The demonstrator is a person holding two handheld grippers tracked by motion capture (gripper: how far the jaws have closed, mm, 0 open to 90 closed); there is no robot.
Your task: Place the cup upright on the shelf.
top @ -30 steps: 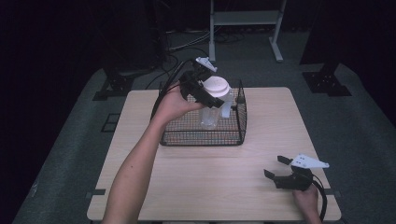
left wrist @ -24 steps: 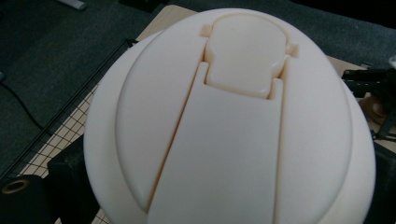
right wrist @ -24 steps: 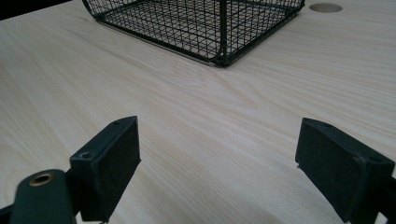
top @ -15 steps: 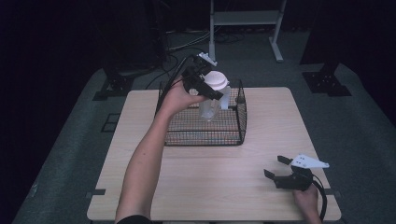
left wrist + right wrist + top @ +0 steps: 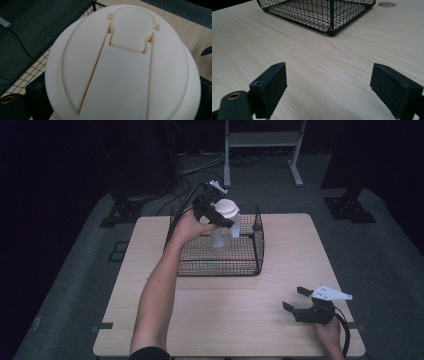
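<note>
Up high, bottle (image 5: pixel 222 226): clear, white-lidded, held above the wire basket (image 5: pixel 218 263) at the table's (image 5: pixel 300 250) far side.
Hidden: its body in the left gripper view, behind the lid (image 5: pixel 125 65).
Left hand-held gripper (image 5: pixel 216 214): grasping the bottle.
Right hand-held gripper (image 5: pixel 299 301): released, jaws apart, near the front right edge.
Room: bare wood between basket and right gripper.

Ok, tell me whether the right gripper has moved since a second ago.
No. The right gripper sits at the same spot near the table's near right corner, just as far from the wire basket.
</note>
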